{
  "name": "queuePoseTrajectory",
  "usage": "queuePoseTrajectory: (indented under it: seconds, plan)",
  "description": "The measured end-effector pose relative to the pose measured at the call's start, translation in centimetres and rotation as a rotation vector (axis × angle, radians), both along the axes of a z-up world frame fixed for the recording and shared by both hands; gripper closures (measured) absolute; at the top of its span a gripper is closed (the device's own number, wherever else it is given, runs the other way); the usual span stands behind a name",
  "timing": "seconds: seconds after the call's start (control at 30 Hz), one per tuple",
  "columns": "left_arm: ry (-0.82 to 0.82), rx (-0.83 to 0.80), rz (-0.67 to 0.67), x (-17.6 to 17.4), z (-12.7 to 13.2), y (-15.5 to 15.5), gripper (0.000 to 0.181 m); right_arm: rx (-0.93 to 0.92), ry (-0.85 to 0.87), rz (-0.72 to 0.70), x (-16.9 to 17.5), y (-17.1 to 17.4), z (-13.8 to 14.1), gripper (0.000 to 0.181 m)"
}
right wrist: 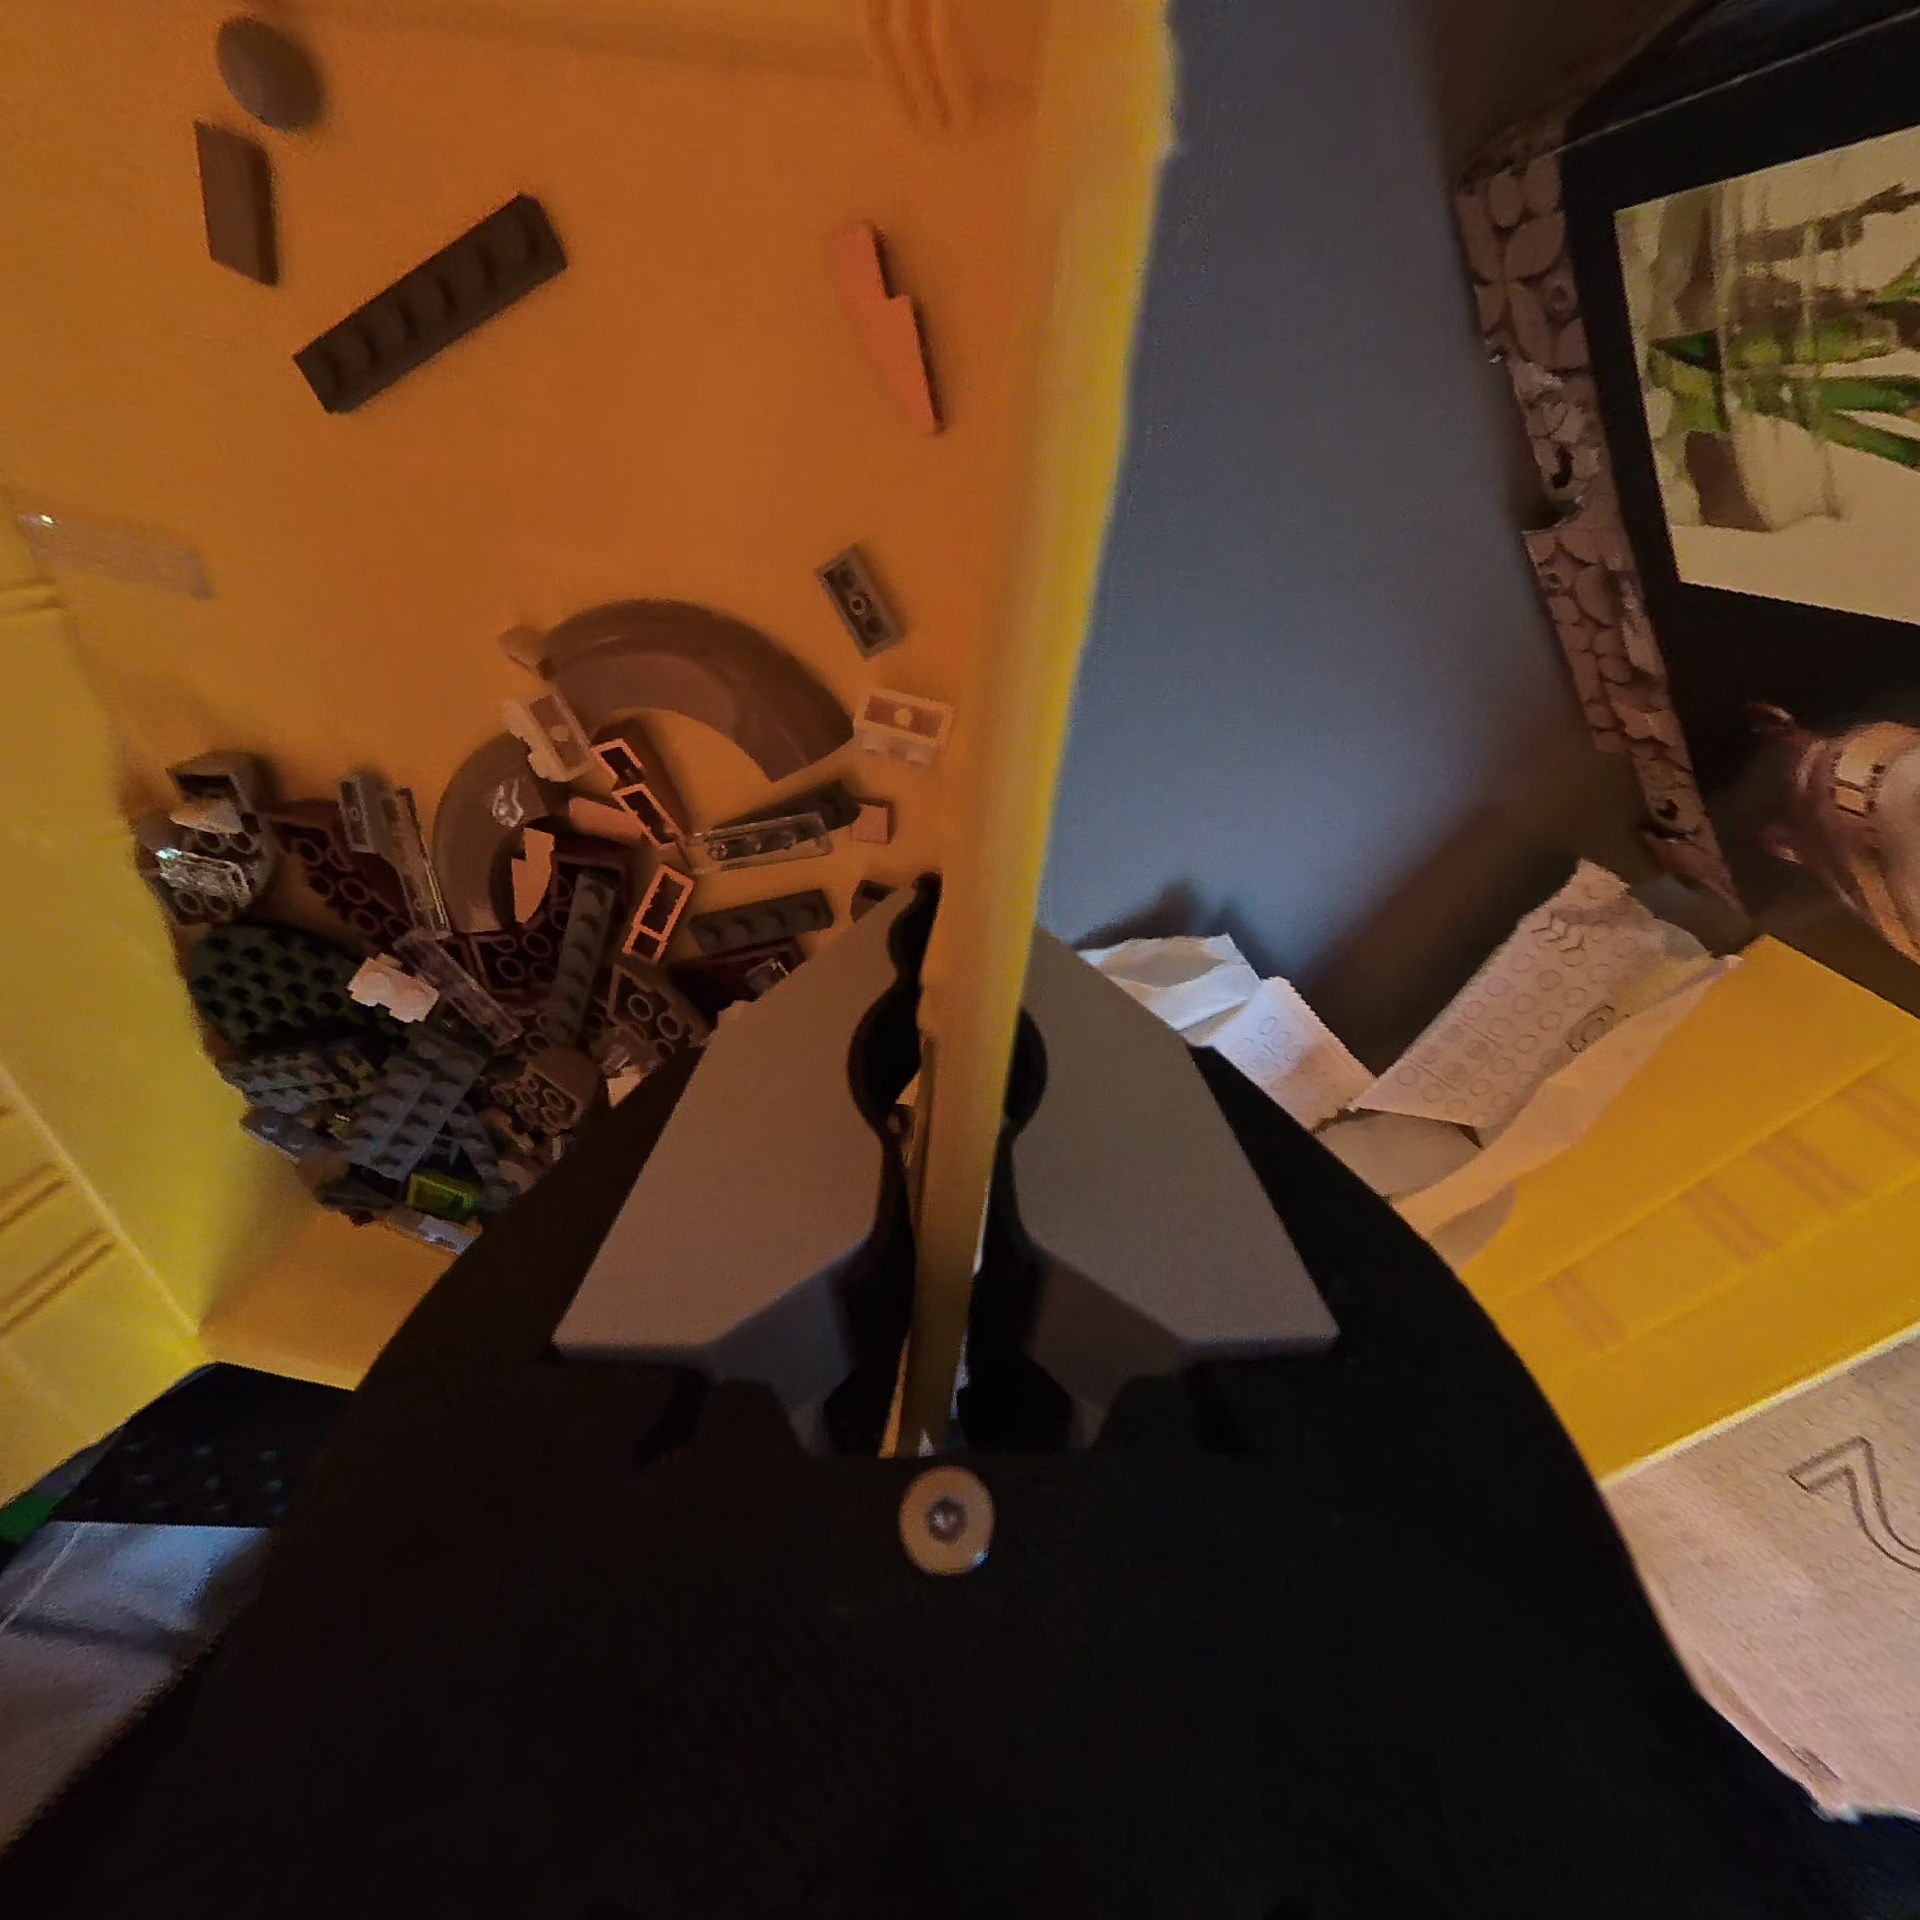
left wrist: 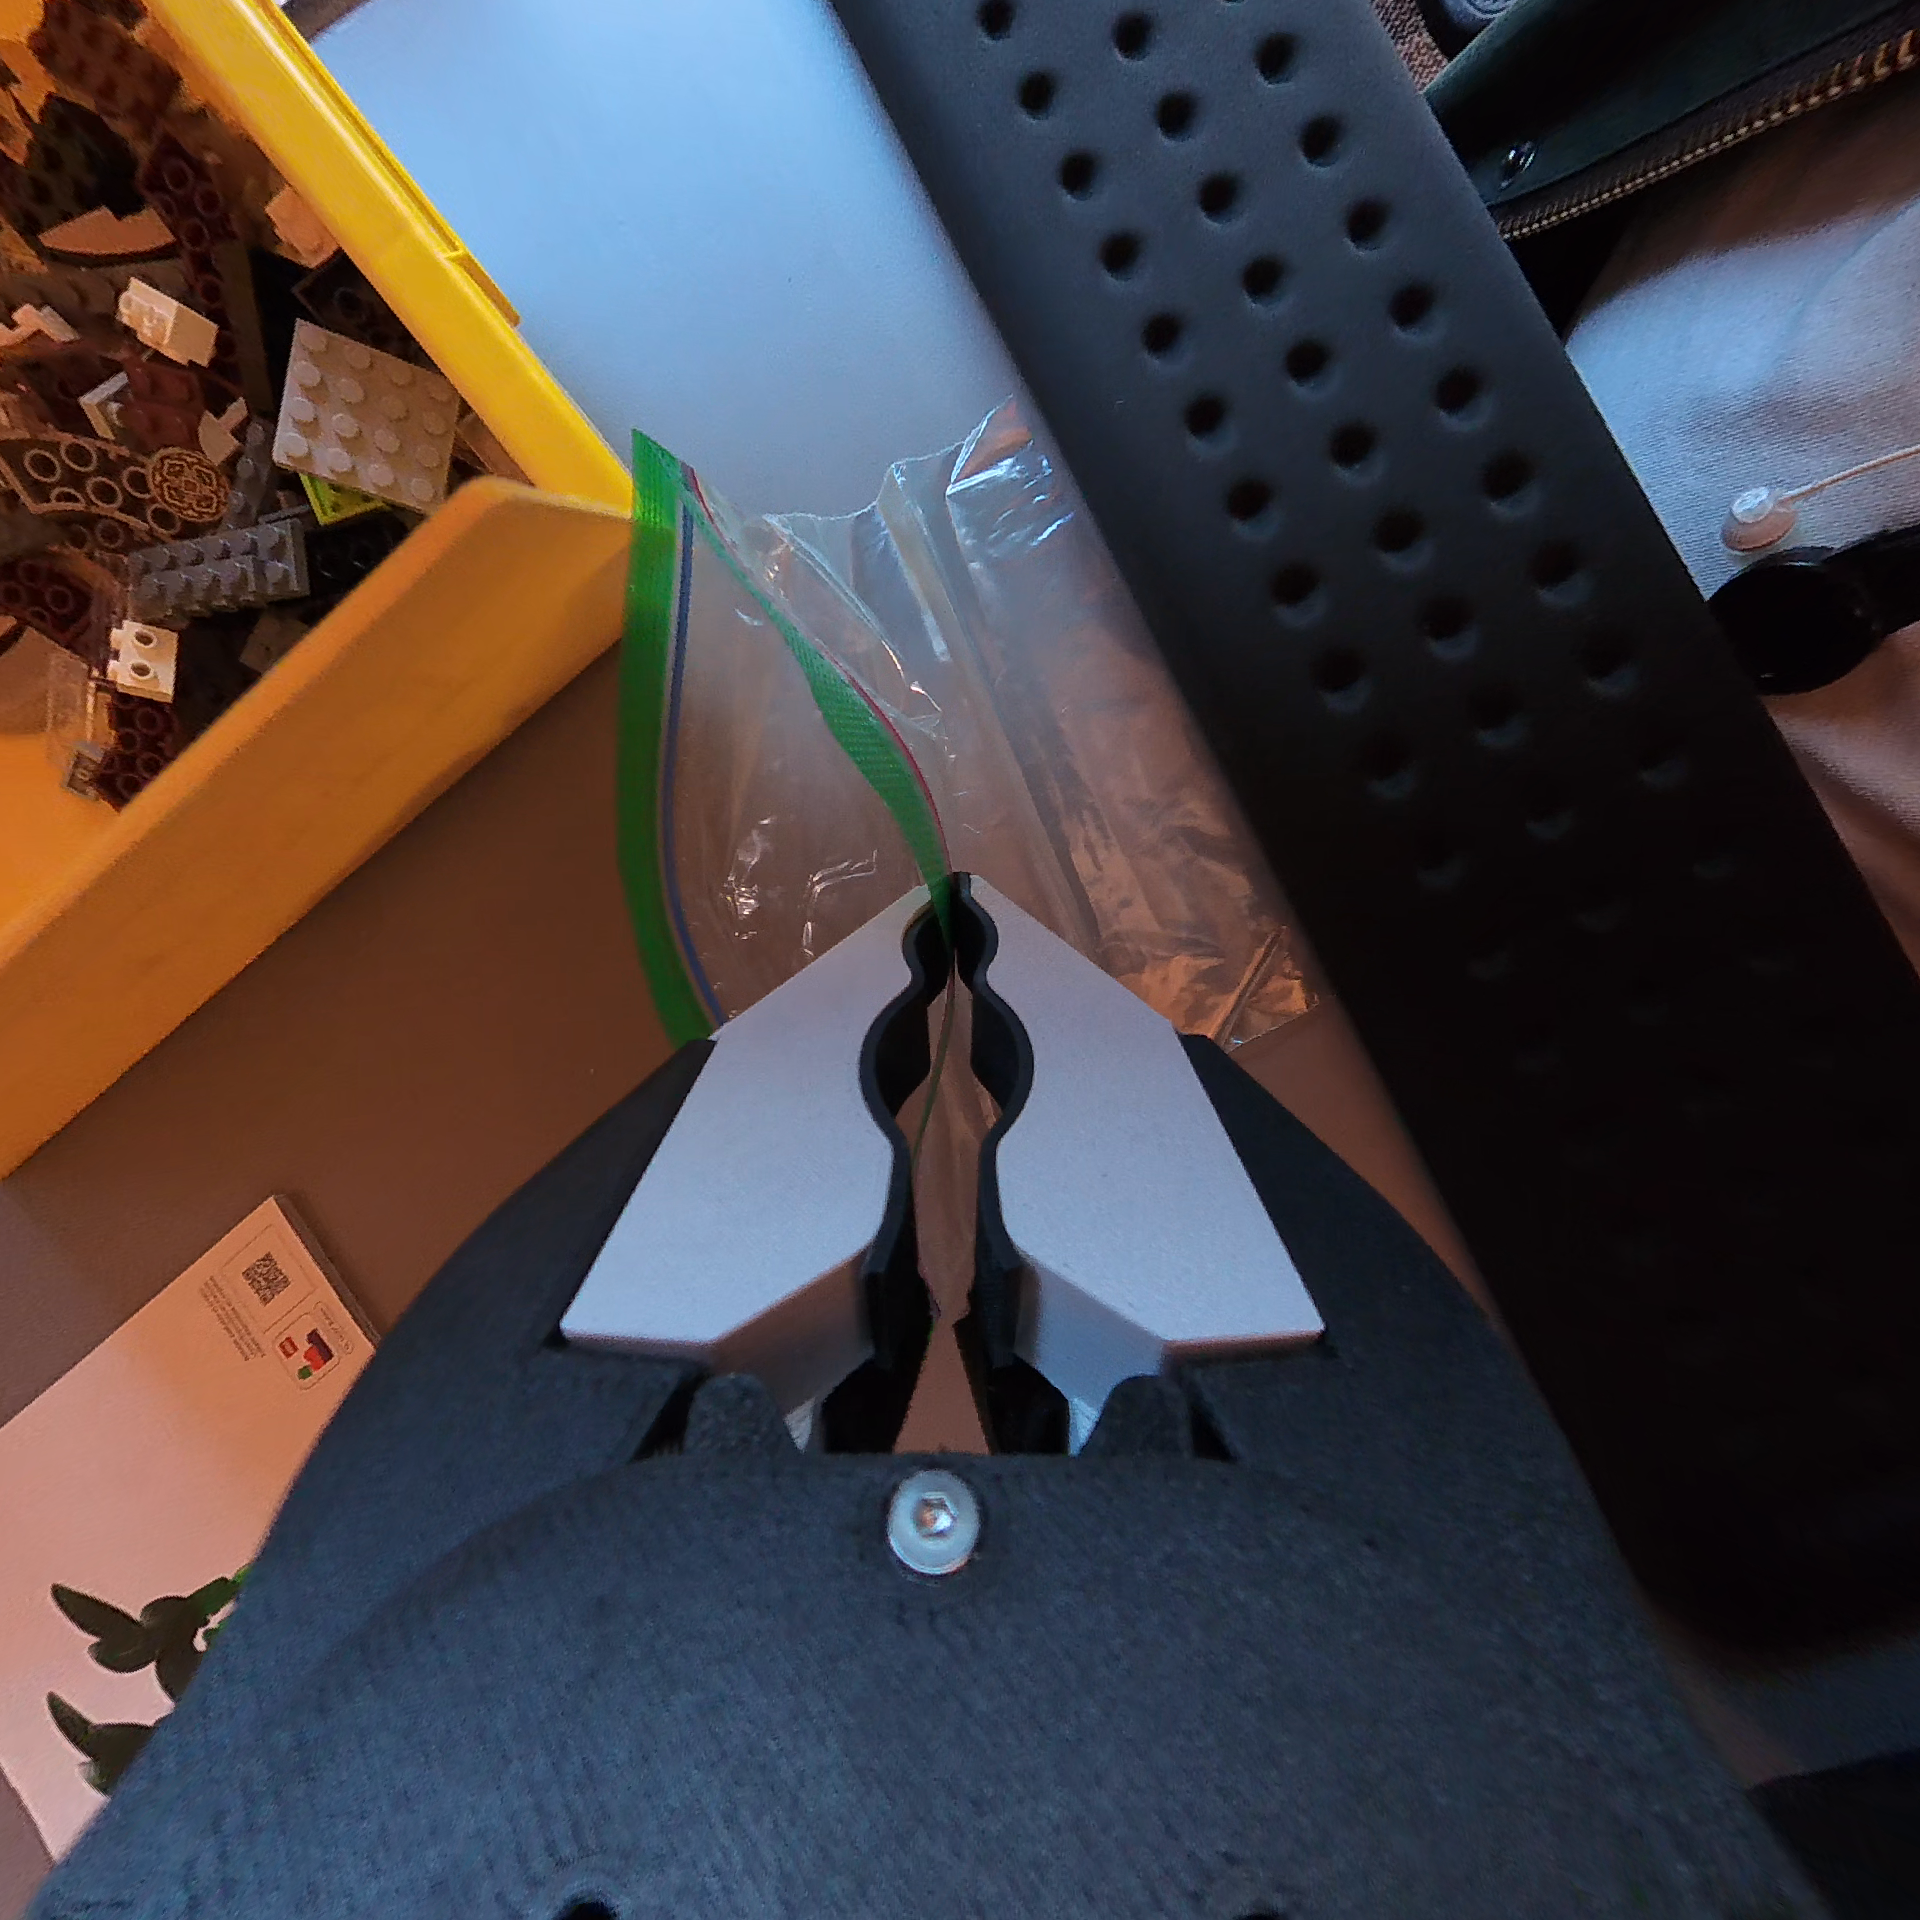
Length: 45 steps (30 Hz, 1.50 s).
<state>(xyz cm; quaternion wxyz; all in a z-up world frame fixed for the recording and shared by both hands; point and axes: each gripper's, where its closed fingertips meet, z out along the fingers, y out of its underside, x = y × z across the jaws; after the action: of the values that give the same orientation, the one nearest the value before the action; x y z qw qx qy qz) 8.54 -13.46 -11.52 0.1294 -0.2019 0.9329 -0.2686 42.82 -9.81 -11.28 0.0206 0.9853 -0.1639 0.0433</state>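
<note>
Left gripper (left wrist: 951,914): jaws pressed together, pinching the green zip edge of a clear plastic bag (left wrist: 790,748). Bag mouth gaping, body hanging over a grey table (left wrist: 665,187). Just left: yellow bin (left wrist: 343,717), heaped with toy bricks (left wrist: 208,468) in grey, brown and white. Lower left: printed booklet (left wrist: 135,1455), flat on the table. Right: black perforated panel (left wrist: 1351,436), crossing the view diagonally.

Right gripper (right wrist: 971,935): jaws closed on the yellow bin wall (right wrist: 1081,520), one finger inside, one outside. Inside: brick pile (right wrist: 436,987) bunched near the fingers, loose pieces scattered farther off. Outside, right: crumpled paper bags (right wrist: 1455,1039), yellow lid (right wrist: 1714,1195), boxed set (right wrist: 1766,364).
</note>
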Motion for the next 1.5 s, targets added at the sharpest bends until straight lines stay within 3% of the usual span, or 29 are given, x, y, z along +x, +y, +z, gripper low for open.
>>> queuePoseTrajectory:
  seconds: [0.23, 0.37, 0.6, 0.8, 0.9, 1.03, 1.1, 1.2, 1.27, 1.33, 1.5]
  plan:
    - [0.002, -0.001, 0.001, 0.0, 0.0, 0.0, 0.181, 0.048, 0.033, -0.074, 0.0, 0.3, -0.9, 0.179]
    - [0.006, 0.001, 0.0, 0.0, 0.0, 0.0, 0.181, 0.041, 0.026, -0.014, 0.2, 0.1, -1.6, 0.179]
    - [0.014, 0.005, -0.001, -0.1, -0.2, 0.0, 0.181, 0.083, 0.166, -0.029, -1.1, 0.0, -4.4, 0.178]
    - [0.021, 0.001, 0.002, -0.1, -0.3, 0.1, 0.181, 0.115, 0.229, -0.015, -1.4, 0.0, -4.4, 0.176]
    - [0.026, 0.0, 0.003, -0.1, -0.5, 0.1, 0.181, 0.2, 0.239, 0.01, -1.3, 0.9, -4.1, 0.166]
    - [0.034, 0.006, 0.003, -0.1, -0.7, 0.1, 0.181, 0.393, 0.205, 0.057, -1.0, 2.9, -1.7, 0.139]
    - [0.037, 0.009, 0.004, -0.1, -0.8, 0.2, 0.181, 0.543, 0.163, 0.079, -0.7, 3.9, 0.8, 0.138]
    - [0.041, 0.009, 0.007, -0.2, -0.8, 0.3, 0.181, 0.78, 0.116, 0.094, -0.5, 4.2, 4.5, 0.14]
    - [0.047, 0.01, 0.008, -0.2, -0.9, 0.3, 0.181, 0.895, 0.059, 0.073, 0.3, 3.4, 5.8, 0.157]
    - [0.052, 0.013, 0.007, -0.2, -1.1, 0.2, 0.181, 1.025, 0.069, 0.012, 1.0, 2.5, 7.3, 0.173]
    - [0.059, 0.023, 0.007, -0.2, -1.4, 0.2, 0.181, 1.267, 0.136, -0.063, 2.3, 0.7, 10.6, 0.181]
